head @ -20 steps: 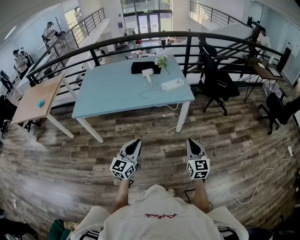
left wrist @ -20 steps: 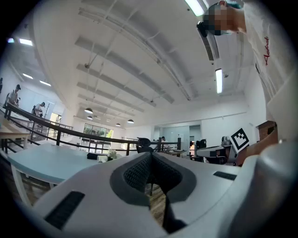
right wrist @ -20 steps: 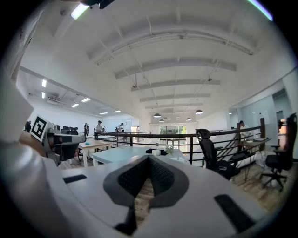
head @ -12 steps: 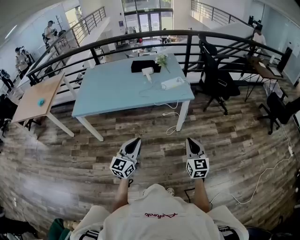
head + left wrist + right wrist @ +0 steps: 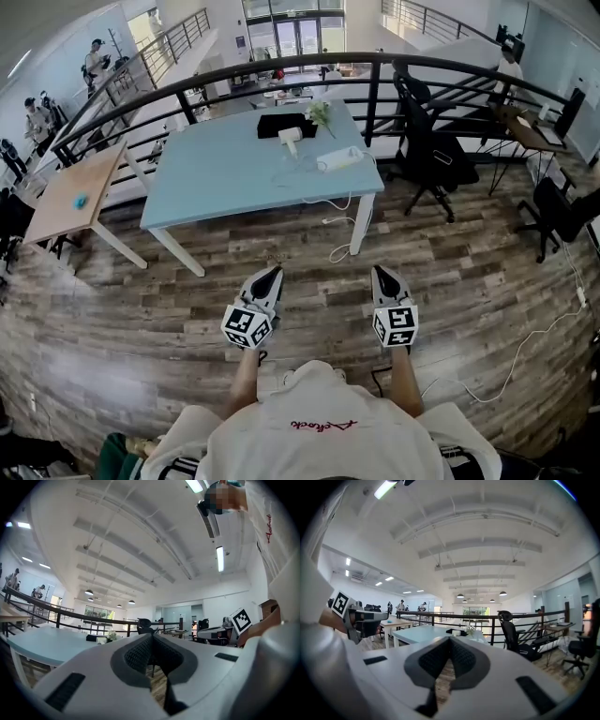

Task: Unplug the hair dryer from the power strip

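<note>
Upper centre: a white hair dryer (image 5: 292,137) and an oblong white power strip (image 5: 339,158) are seen on the smooth pale-blue worktop (image 5: 216,183) | Lower centre, well apart: the left hand-held gripper (image 5: 270,275) and the right hand-held gripper (image 5: 382,274) are closed and empty above the wood-plank floor (image 5: 469,272) | The red script on the shirt (image 5: 319,427) cannot be read.

Hair dryer (image 5: 290,137) left of power strip (image 5: 339,159), on table (image 5: 216,183)
</note>
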Demonstrator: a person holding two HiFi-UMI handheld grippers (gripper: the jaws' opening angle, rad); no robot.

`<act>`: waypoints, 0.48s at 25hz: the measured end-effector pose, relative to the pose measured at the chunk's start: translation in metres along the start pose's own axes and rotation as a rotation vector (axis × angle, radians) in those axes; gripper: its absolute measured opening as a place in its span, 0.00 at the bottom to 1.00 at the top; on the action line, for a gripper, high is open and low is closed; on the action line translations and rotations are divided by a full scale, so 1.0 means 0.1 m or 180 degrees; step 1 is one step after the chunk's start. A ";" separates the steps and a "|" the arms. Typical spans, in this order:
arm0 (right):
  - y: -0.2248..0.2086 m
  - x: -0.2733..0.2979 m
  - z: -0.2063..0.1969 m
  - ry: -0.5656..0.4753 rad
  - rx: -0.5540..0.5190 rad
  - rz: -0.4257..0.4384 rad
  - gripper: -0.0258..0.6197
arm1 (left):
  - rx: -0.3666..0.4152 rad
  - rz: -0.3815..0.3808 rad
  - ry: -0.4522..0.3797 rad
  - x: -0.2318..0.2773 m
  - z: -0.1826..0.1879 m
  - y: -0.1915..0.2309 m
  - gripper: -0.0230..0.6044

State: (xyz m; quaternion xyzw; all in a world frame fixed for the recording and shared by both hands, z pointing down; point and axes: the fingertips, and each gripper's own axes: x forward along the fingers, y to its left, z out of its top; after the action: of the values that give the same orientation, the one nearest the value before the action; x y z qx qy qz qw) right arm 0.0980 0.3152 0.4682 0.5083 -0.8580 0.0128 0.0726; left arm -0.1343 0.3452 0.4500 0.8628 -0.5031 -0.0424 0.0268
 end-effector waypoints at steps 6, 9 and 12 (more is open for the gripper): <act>-0.17 0.00 -0.06 0.0020 0.0006 0.0072 0.07 | 0.0006 0.0051 0.0006 0.17 -0.04 -0.13 0.06; -0.28 -0.02 -0.07 0.0026 0.0004 0.0115 0.07 | -0.0006 0.0075 -0.0009 0.26 -0.04 -0.22 0.06; -0.38 -0.04 -0.11 0.0030 0.0014 0.0147 0.07 | -0.0043 0.0097 -0.0027 0.34 -0.07 -0.31 0.06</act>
State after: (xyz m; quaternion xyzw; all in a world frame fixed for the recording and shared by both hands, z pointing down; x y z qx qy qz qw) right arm 0.1349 0.3014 0.4763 0.4885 -0.8691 0.0187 0.0751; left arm -0.0899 0.3307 0.4531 0.8546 -0.5160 -0.0490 0.0310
